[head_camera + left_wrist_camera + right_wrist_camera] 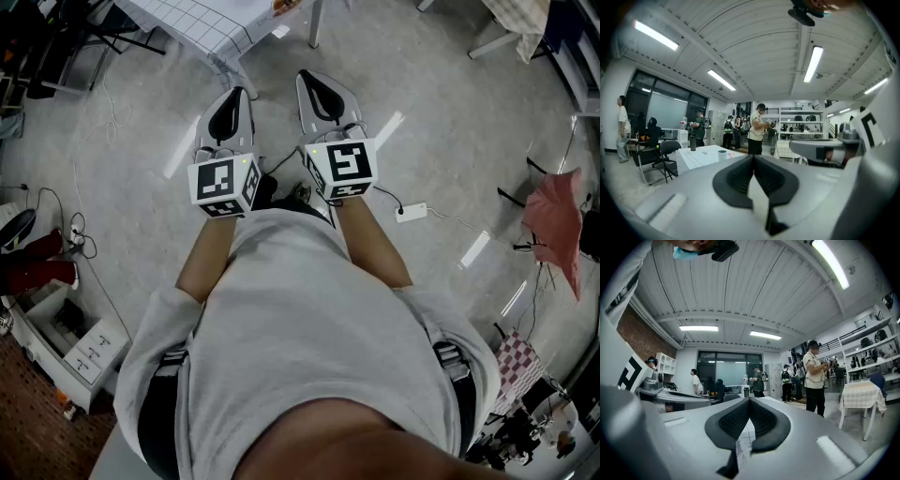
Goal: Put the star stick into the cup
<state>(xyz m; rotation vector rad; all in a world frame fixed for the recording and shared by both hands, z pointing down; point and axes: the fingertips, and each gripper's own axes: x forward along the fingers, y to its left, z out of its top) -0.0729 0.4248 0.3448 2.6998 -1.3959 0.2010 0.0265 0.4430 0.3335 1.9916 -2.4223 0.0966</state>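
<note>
Head view: seen from above, a person in a grey shirt stands on a grey floor with both forearms held forward.
Left gripper: at the near left, marker cube on top, tips pointing to the far side.
Right gripper: just beside it on the right, pointing the same way and apart from it.
Grid-covered table: at the far side, beyond both sets of tips.
Floor items: a white adapter with its cable at the right; a white drawer unit at the near left.

Left gripper view: the tongs are pressed together at the tips, with nothing between them.
Cup: small and white, upright on the grid-covered table at the far left, well apart from the tongs.
Dark tumbler: on the same table, further left than the cup.
Star stick: cannot be made out in any view.
Neighbour: the right gripper lies at the right edge.

Right gripper view: the tongs are closed tip to tip and empty.
Through the gap below the pads: a strip of the grid-covered table.
Background: a standing person in a beige shirt at the right; a check-cloth table at the far right.
</note>
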